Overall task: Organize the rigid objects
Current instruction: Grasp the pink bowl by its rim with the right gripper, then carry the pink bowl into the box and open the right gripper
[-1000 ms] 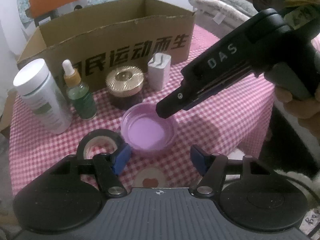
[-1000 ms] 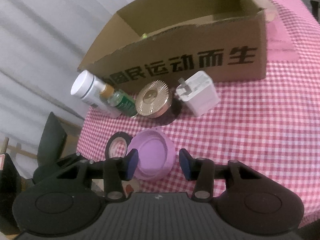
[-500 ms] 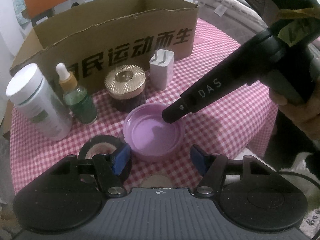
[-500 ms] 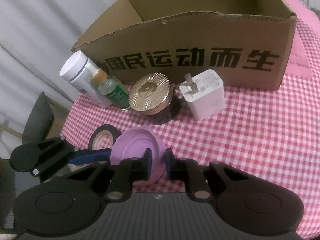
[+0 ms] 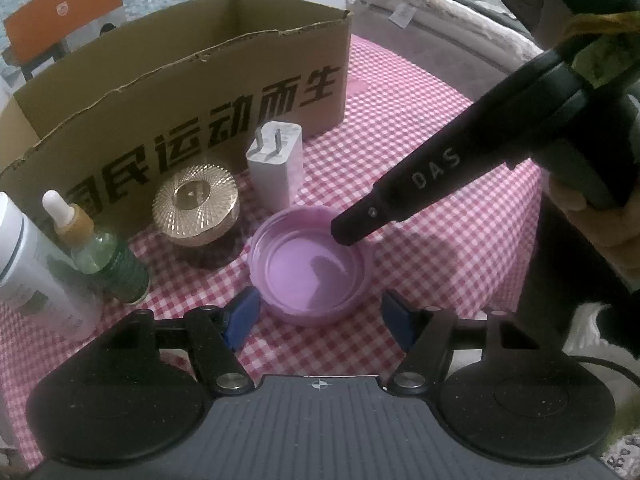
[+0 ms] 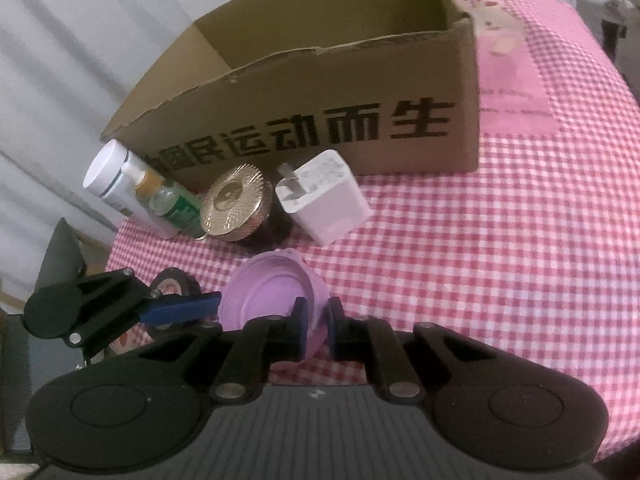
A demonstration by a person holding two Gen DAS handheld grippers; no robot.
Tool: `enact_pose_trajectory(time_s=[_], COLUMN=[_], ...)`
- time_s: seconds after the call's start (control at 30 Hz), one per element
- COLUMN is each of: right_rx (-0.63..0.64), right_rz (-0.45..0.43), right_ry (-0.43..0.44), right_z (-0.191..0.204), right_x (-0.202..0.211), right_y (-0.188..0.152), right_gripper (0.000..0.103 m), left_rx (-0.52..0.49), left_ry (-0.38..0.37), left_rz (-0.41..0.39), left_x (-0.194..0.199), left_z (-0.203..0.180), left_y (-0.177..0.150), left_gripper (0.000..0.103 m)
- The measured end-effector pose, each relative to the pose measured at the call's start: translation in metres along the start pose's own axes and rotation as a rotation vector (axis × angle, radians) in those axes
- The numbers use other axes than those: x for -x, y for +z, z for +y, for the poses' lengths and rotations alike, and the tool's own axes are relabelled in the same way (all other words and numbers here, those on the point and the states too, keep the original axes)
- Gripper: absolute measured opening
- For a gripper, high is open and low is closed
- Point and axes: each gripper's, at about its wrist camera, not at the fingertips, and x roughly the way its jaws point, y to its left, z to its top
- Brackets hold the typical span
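A purple lid (image 5: 308, 272) lies open side up on the pink checked cloth. My right gripper (image 6: 318, 320) is shut on the lid (image 6: 268, 300) at its near rim. In the left wrist view one of its black fingers (image 5: 360, 220) reaches in from the right onto that rim. My left gripper (image 5: 320, 316) has its jaws opening, with the lid between the blue pads and neither pad pressing it. One blue left finger (image 6: 188, 306) lies against the lid's left side. The open cardboard box (image 5: 180, 92) stands behind.
Along the box front stand a white charger (image 5: 276, 168), a gold-lidded jar (image 5: 196, 204), a green dropper bottle (image 5: 100, 252) and a white bottle (image 5: 24, 272). A black tape roll (image 6: 172, 284) lies left of the lid. A hand (image 5: 580, 216) holds the right gripper.
The right gripper closed on the lid's rim. The left gripper moved forward and right until its fingers flank the lid; the tape roll left its view.
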Motion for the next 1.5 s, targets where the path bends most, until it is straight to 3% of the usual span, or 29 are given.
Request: enact_pose_trajectory(time_s=[0.43, 1.13, 1.5], right_rx=[-0.04, -0.007, 0.029], right_rz=[0.013, 0.007, -0.03], right_ry=[0.018, -0.002, 0.008], right_z=[-0.001, 0.007, 0.025], right_x=[-0.009, -0.013, 0.006], right_y=[0.001, 0.002, -0.007], right_gripper=[0.013, 0.014, 0.013], left_rx=[-0.062, -0.03, -0.017], left_ry=[0.064, 0.064, 0.089], left_rz=[0.021, 0.012, -0.033], left_x=[-0.019, -0.013, 0.019], left_z=[-0.004, 0.004, 0.002], left_y=[0.014, 0.011, 0.002], left_gripper=[0.071, 0.071, 0.071])
